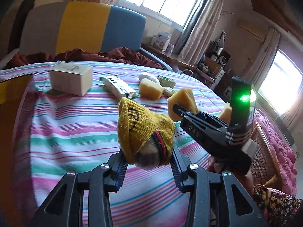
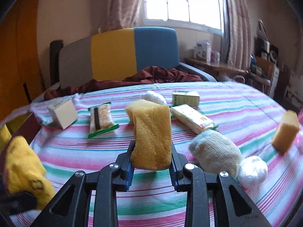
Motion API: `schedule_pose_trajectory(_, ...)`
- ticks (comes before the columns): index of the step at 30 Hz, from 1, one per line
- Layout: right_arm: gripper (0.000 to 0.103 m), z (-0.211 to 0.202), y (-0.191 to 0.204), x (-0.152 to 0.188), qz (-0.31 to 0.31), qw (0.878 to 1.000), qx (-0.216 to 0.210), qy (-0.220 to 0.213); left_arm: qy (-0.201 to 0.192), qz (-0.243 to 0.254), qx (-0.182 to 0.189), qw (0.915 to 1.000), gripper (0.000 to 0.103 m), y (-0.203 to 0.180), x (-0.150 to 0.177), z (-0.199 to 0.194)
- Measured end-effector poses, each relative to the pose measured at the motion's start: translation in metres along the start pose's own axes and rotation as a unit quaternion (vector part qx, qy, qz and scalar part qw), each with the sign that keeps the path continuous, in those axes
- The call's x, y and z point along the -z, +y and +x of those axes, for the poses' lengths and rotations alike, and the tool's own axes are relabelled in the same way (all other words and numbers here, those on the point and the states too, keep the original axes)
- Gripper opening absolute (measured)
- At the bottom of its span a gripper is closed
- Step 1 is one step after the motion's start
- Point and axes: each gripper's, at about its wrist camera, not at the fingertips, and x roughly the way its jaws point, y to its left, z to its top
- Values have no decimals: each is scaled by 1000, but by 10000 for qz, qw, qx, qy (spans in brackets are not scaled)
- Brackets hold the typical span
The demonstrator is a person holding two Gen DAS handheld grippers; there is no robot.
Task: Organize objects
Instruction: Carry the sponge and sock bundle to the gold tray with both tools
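Observation:
My left gripper (image 1: 148,161) is shut on a rolled yellow sock (image 1: 144,130) and holds it above the striped bedspread (image 1: 66,132). The sock also shows at the left edge of the right wrist view (image 2: 24,168). My right gripper (image 2: 151,162) is shut on a yellow sponge (image 2: 153,138), held upright above the bed; this gripper and sponge (image 1: 181,104) show in the left wrist view to the right of the sock. On the bed lie another sponge (image 2: 141,106), a third sponge (image 2: 286,130) at the right, a cream sock ball (image 2: 215,151) and a white ball (image 2: 252,168).
A white box (image 2: 63,115), a packaged sponge (image 2: 101,121), a flat yellow-green packet (image 2: 193,118), a small green box (image 2: 186,98) and a white bundle (image 2: 154,97) lie farther back. A maroon blanket (image 2: 151,75) and a grey-yellow-blue headboard (image 2: 113,54) stand behind. A wicker chair (image 1: 265,160) is at the right.

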Motion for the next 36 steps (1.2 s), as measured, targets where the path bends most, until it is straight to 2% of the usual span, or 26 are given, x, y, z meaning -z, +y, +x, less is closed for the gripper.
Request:
schedule_pose_trajectory(4, 31, -1, 10, 1, -241, 9997, -19, 8, -112, -125, -68, 9998, 41, 11, 0, -20)
schedule_pose_trajectory(11, 31, -5, 2, 4, 2, 10000, -9, 59, -242, -331, -198, 9990, 41, 35, 1, -51)
schedule_pose_trajectory(16, 31, -12, 13, 12, -215, 9997, 8, 111, -346, -515, -323, 9976, 41, 54, 1, -74)
schedule_pose_trajectory(20, 31, -16, 24, 23, -386, 9991, 55, 194, -455, -700, -545, 9950, 41, 78, 0, -92)
schedule_pose_trajectory(26, 31, -21, 28, 23, -251, 9994, -26, 234, -565, -1138, -731, 9892, 41, 116, 2, -110)
schedule_pose_trajectory(31, 31, -38, 52, 16, -243, 9989, -372, 150, -678, -1374, -905, 9840, 41, 141, 7, -129)
schedule_pose_trajectory(36, 31, -65, 96, 1, -497, 9938, -982, -149, -792, -1641, -1161, 9764, 41, 169, 13, -154)
